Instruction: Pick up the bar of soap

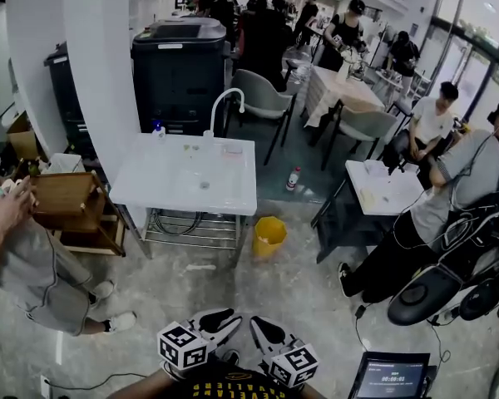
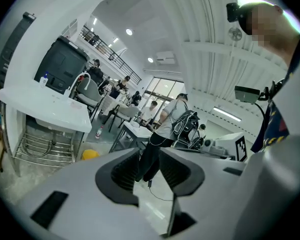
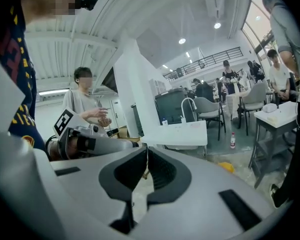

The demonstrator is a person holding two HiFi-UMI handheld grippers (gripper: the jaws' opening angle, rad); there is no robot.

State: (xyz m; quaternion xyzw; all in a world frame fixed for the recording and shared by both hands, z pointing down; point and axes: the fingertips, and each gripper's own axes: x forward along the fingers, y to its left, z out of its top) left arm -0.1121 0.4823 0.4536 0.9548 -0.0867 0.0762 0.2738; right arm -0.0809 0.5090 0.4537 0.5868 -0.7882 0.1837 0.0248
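The white sink table (image 1: 220, 191) with a curved tap (image 1: 224, 106) stands a few steps ahead. On its rear rim lies a small pale pinkish rectangle (image 1: 232, 150), possibly the soap bar; it is too small to be sure. Both grippers are held low at the bottom edge of the head view, far from the sink. My left gripper (image 1: 219, 319) has a narrow gap between its pads (image 2: 126, 171) and holds nothing. The tips of my right gripper (image 1: 262, 329) meet, with nothing between them (image 3: 147, 150). The right gripper view shows the sink table (image 3: 177, 132) ahead.
A person at the left holds a wooden stool (image 1: 66, 202). A yellow bin (image 1: 269, 235) sits by the sink's right leg, and a bottle (image 1: 293, 179) stands on the floor behind. A person stands bent over a small white table (image 1: 382, 188) at right. A black printer (image 1: 179, 69) stands behind the sink.
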